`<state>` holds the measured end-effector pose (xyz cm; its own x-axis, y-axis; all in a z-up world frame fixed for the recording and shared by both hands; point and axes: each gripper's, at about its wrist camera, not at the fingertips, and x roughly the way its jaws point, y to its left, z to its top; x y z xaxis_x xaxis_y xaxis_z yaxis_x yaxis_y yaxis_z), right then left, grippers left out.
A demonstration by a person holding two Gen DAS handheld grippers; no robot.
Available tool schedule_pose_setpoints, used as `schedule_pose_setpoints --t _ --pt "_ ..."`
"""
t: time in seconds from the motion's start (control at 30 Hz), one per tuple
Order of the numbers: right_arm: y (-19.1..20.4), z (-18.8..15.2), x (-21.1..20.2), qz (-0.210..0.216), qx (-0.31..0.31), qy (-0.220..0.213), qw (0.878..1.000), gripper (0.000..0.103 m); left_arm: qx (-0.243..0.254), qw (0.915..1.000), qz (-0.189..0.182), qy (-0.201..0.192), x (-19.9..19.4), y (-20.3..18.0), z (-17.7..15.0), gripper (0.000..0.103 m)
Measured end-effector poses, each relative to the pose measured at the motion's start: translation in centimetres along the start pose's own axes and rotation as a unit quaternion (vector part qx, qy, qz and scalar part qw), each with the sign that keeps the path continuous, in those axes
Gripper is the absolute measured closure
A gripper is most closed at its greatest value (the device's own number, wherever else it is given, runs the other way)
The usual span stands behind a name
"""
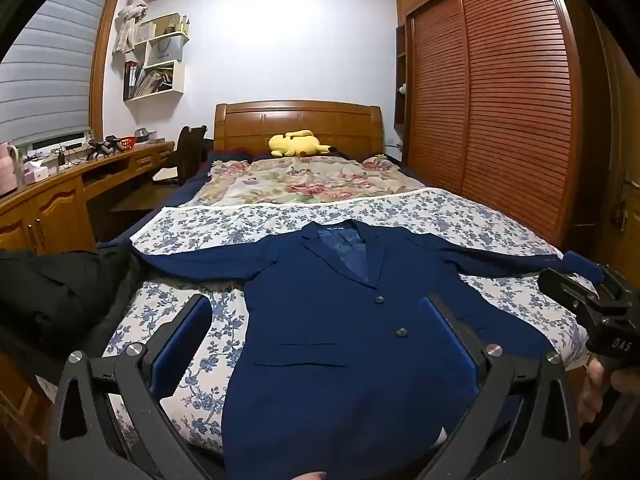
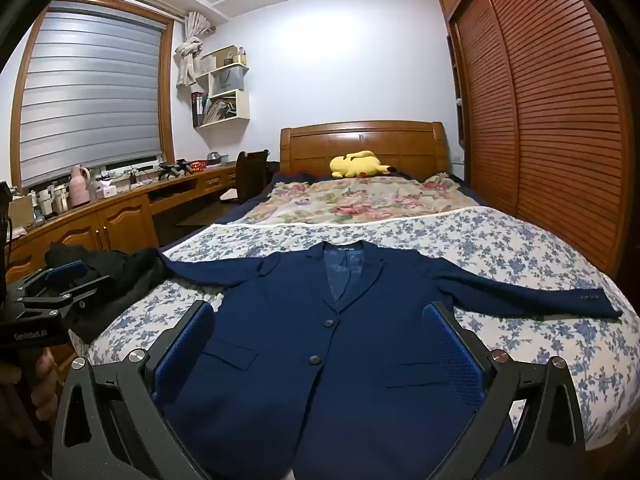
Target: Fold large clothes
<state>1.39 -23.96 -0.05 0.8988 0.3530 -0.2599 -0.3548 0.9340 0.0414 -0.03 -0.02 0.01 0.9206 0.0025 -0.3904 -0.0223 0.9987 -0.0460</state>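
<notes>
A navy blue suit jacket [image 1: 320, 360] lies face up and buttoned on the blue-flowered bedspread [image 1: 460, 216], collar toward the headboard and both sleeves stretched out sideways. My left gripper [image 1: 314, 304] hovers open over the jacket's lower left half, with nothing between its blue pads. My right gripper [image 2: 318, 308] hovers open over the jacket [image 2: 320, 380] near its two buttons, also holding nothing. Each gripper shows at the edge of the other's view: the right gripper [image 1: 576, 276] beside the right sleeve cuff, the left gripper [image 2: 76, 284] near the left sleeve.
A black garment [image 1: 60, 292] lies bunched at the bed's left edge by the left sleeve. Farther up the bed are a pink-flowered quilt [image 2: 360, 196] and a yellow plush toy [image 2: 358, 164]. A wooden desk [image 2: 120, 208] runs along the left, slatted wardrobe doors [image 2: 560, 120] along the right.
</notes>
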Motion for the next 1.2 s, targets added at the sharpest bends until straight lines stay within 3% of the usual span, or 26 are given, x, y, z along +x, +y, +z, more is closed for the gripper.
schedule_pose_setpoints --t 1.2 --pt "-0.06 -0.05 -0.01 0.002 0.005 0.001 1.000 0.000 0.001 1.0000 0.001 -0.001 0.01 -0.06 0.00 0.000"
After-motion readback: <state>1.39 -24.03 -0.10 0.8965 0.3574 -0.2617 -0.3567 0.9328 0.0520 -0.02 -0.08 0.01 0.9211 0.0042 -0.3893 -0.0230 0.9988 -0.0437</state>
